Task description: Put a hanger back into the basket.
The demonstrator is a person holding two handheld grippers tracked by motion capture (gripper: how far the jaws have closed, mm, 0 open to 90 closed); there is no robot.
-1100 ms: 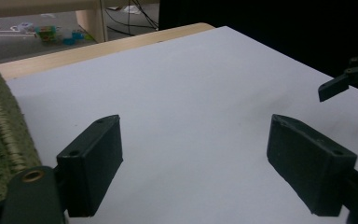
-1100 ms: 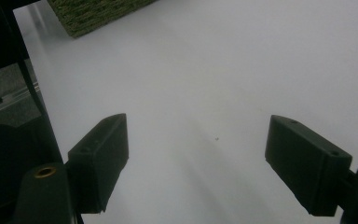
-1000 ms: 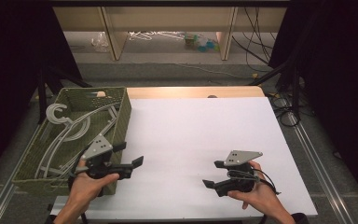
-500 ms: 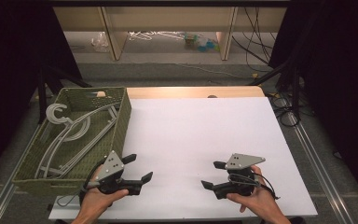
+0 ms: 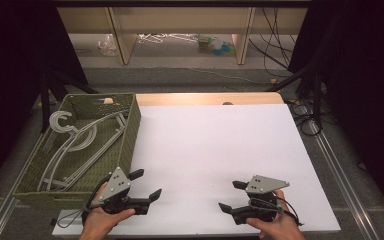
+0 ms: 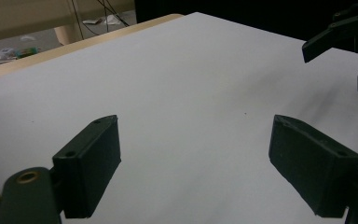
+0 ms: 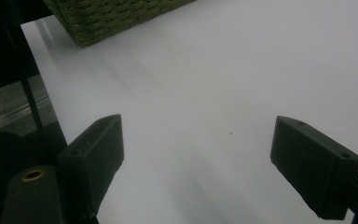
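White table (image 5: 215, 145); green basket (image 5: 130, 125) holds grey hangers (image 5: 75, 145). Left claw (image 5: 145, 185), right claw (image 5: 230, 196) wide open, empty.

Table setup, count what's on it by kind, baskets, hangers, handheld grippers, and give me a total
Green woven basket: 1
Grey hangers inside it: at least 2, tangled, so the exact number is unclear
Handheld grippers: 2, the left gripper and the right gripper, both open and empty
Total: at least 5

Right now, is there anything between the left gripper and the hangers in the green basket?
Yes. The hangers lie inside the green basket, and its woven wall rises between them and the left gripper, which sits open, low over the white tabletop beside the basket. It would likely need to lift over the rim.
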